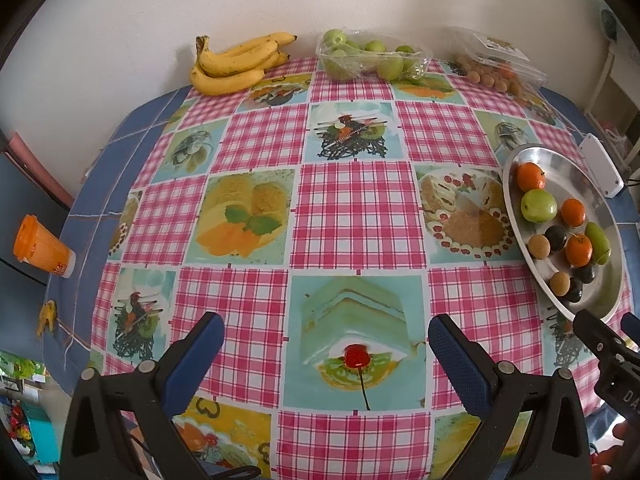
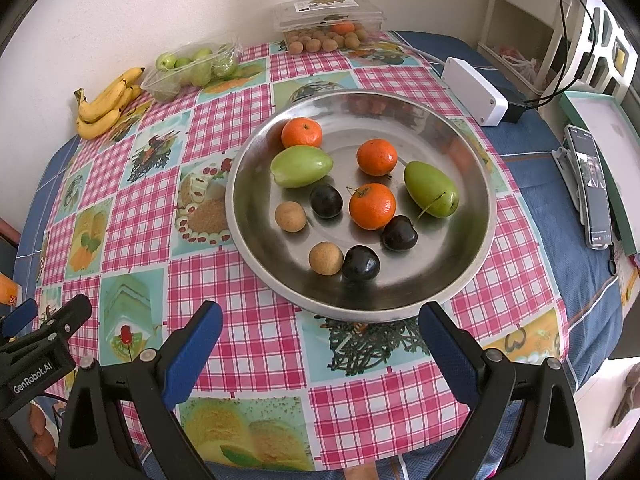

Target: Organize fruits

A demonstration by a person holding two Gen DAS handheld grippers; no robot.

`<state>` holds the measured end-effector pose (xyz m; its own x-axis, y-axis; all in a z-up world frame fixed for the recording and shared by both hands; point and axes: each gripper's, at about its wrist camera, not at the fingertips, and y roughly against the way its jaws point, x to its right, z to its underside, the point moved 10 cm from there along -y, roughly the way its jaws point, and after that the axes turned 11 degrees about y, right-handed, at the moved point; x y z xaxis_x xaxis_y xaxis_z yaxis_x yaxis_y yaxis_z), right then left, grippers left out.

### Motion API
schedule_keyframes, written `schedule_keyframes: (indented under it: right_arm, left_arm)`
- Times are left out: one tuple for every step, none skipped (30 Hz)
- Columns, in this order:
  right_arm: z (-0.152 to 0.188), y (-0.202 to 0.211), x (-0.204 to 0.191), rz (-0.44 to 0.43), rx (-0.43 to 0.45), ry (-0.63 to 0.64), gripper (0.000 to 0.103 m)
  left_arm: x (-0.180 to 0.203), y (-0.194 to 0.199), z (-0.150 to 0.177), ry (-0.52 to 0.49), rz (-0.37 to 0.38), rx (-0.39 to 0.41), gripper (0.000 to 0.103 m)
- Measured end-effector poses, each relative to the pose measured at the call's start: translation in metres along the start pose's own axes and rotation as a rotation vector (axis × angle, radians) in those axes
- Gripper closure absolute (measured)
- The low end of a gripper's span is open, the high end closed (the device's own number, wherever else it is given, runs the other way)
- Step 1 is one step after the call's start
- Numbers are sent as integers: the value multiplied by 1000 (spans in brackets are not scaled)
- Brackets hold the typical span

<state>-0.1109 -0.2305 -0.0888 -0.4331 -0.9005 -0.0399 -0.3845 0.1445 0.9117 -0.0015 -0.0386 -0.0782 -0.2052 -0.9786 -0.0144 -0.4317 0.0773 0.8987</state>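
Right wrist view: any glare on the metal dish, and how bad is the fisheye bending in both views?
Right wrist view: the metal dish shows soft reflections, no blown-out glare; fruit stays sharp, including the tangerines. Left wrist view: the tablecloth checks bulge strongly toward the edges, and black corners vignette both views.

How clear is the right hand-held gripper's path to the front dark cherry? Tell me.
Probably clear: the right hand-held gripper is open and empty, nothing stands between it and the cherry, though a longan touches its side.
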Motion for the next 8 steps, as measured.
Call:
schedule_keyframes:
  right_arm:
    - [0,0,0,0,0,1,5]
    - [0,0,0,0,1,0,5]
    - [0,0,0,0,1,0,5]
    - [0,0,0,0,1,0,5]
    - [0,0,-1,0,1,0,5]
    - [0,0,-1,0,0,-1,5]
    - [0,0,-1,0,0,-1,5]
    - [0,0,0,0,0,-1,5]
  left_arm:
    - [1,2,-1,-5,4,15,0]
    - [1,3,-1,-6,5,21,0]
    - [1,4,-2,-6,8,25,0]
    - [1,5,-2,-5,10,26,0]
    - [1,5,-2,-3,9,26,0]
    - [1,4,-3,-2,9,24,0]
    - [1,4,-3,0,10,23,0]
    - [1,4,-3,3,11,23,0]
